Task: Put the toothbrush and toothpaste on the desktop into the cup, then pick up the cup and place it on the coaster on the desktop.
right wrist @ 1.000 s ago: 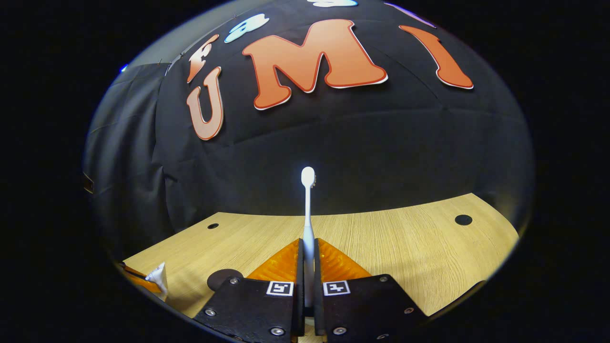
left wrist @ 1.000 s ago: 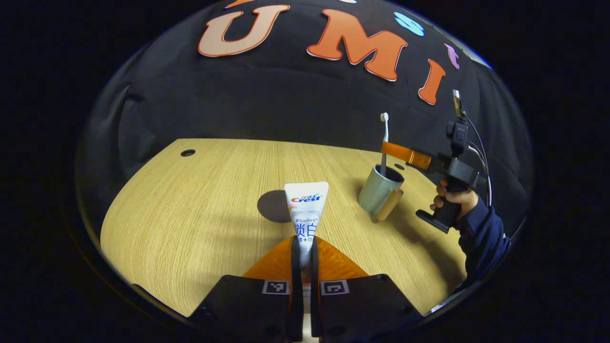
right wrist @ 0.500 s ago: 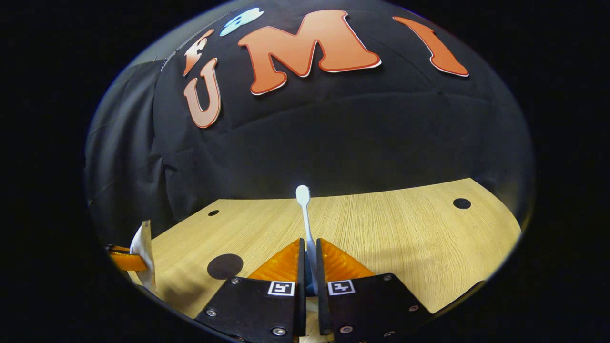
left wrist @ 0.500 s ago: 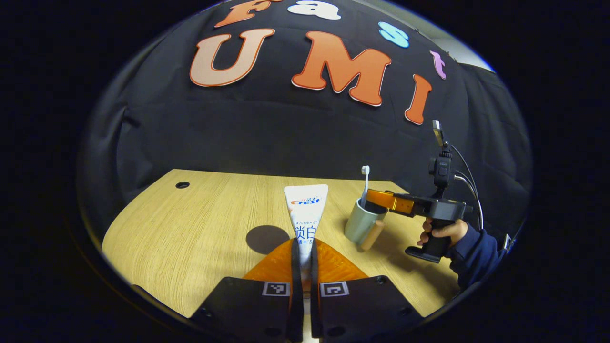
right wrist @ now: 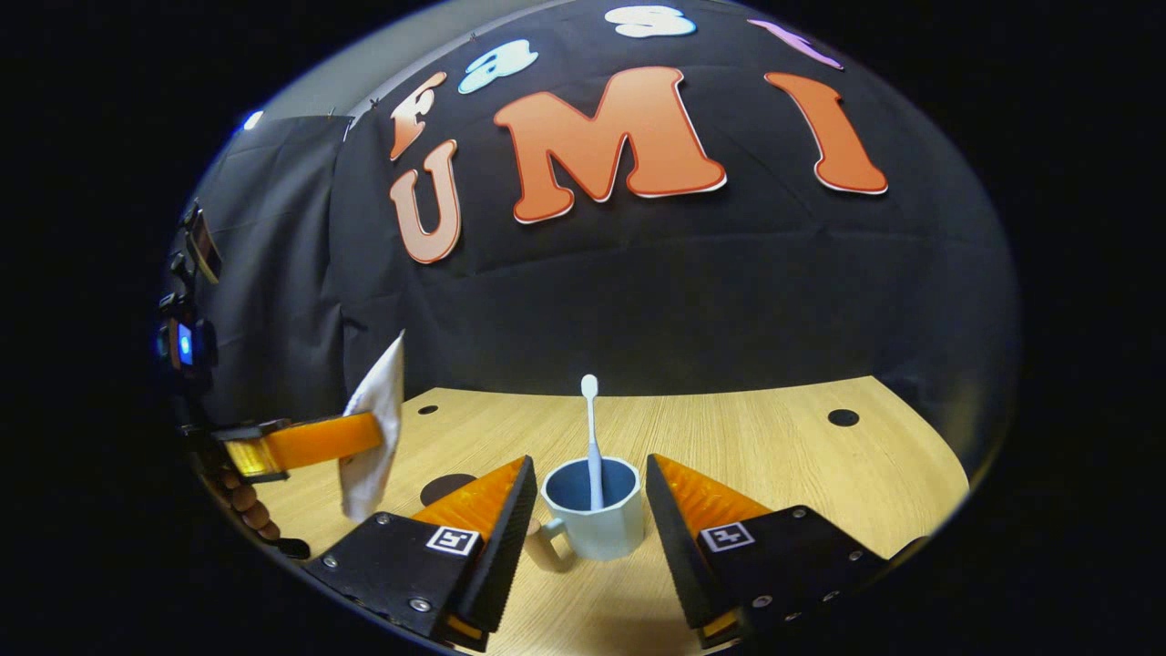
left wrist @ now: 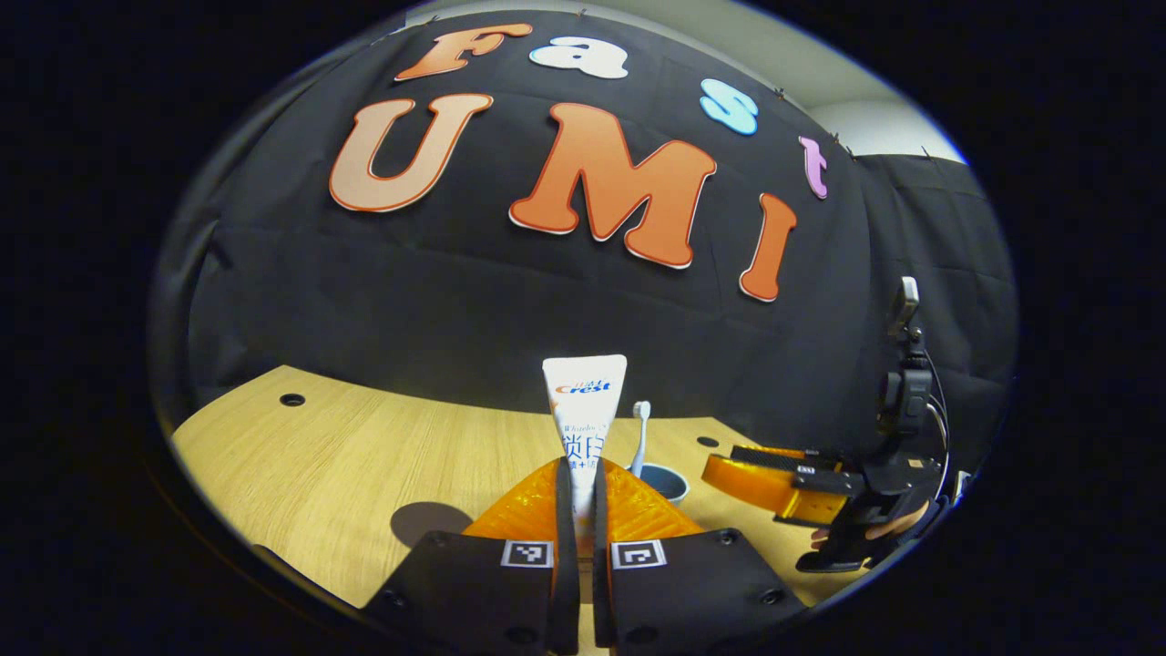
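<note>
A white toothpaste tube (left wrist: 584, 410) stands upright between the fingers of my left gripper (left wrist: 576, 474), which is shut on it above the desk. In the right gripper view the same tube (right wrist: 373, 428) hangs at the left, held by the left gripper (right wrist: 364, 435). A pale green cup (right wrist: 592, 515) with a blue inside and a wooden handle stands on the desk, with a white toothbrush (right wrist: 592, 437) leaning upright in it. My right gripper (right wrist: 588, 492) is open, its fingers apart on either side of the cup. The cup's rim (left wrist: 663, 481) and toothbrush (left wrist: 640, 437) show just right of my left fingers.
A dark round coaster (right wrist: 448, 487) lies on the wooden desk (right wrist: 774, 456) left of the cup; it also appears as the coaster (left wrist: 424, 524). Small round holes (right wrist: 843, 417) sit near the desk's back edge. A person's hand (right wrist: 244, 501) holds the left gripper.
My right gripper has opened and let go of the toothbrush, which now stands in the cup, and has drawn back. The left gripper has lifted the toothpaste and moved toward the cup.
</note>
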A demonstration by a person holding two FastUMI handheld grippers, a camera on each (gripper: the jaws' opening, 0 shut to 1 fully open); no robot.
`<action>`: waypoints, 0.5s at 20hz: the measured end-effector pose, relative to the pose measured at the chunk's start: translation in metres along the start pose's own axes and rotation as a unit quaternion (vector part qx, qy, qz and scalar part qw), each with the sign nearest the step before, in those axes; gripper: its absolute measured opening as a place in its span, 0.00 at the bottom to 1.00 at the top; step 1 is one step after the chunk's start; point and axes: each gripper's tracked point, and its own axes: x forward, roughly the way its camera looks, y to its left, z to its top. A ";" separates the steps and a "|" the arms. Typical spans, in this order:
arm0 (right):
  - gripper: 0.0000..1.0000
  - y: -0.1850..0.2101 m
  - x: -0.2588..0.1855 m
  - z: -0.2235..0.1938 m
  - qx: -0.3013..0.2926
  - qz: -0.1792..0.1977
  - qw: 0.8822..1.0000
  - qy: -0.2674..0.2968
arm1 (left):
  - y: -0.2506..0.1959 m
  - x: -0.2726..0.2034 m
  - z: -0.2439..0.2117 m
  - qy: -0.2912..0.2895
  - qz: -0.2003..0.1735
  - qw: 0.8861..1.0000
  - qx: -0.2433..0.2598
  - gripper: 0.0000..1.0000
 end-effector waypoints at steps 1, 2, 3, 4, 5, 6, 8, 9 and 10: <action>0.76 -0.003 -0.010 0.002 0.001 -0.002 1.000 -0.007 | -0.009 0.007 0.007 -0.016 -0.009 1.000 -0.002 0.10; 0.81 -0.005 -0.018 0.005 0.003 -0.004 1.000 -0.014 | -0.017 0.013 0.014 -0.032 -0.016 0.999 -0.002 0.10; 0.83 -0.008 -0.027 0.007 0.002 -0.005 1.000 -0.021 | -0.023 0.020 0.020 -0.047 -0.022 0.999 -0.001 0.09; 0.87 -0.011 -0.036 0.009 -0.002 -0.006 1.000 -0.027 | -0.031 0.029 0.025 -0.060 -0.030 0.998 -0.005 0.10; 0.87 -0.014 -0.043 0.010 -0.009 -0.009 0.999 -0.031 | -0.038 0.037 0.026 -0.069 -0.039 0.997 -0.011 0.09; 0.89 -0.019 -0.049 0.010 -0.017 -0.014 0.999 -0.034 | -0.044 0.046 0.027 -0.077 -0.047 0.996 -0.016 0.09; 0.92 -0.027 -0.061 0.012 -0.029 -0.025 0.999 -0.039 | -0.051 0.062 0.030 -0.095 -0.055 0.994 -0.023 0.09; 0.93 -0.029 -0.066 0.013 -0.033 -0.028 0.998 -0.042 | -0.054 0.070 0.032 -0.104 -0.062 0.992 -0.027 0.09; 0.93 -0.030 -0.070 0.014 -0.034 -0.028 0.998 -0.045 | -0.057 0.076 0.035 -0.113 -0.068 0.991 -0.030 0.09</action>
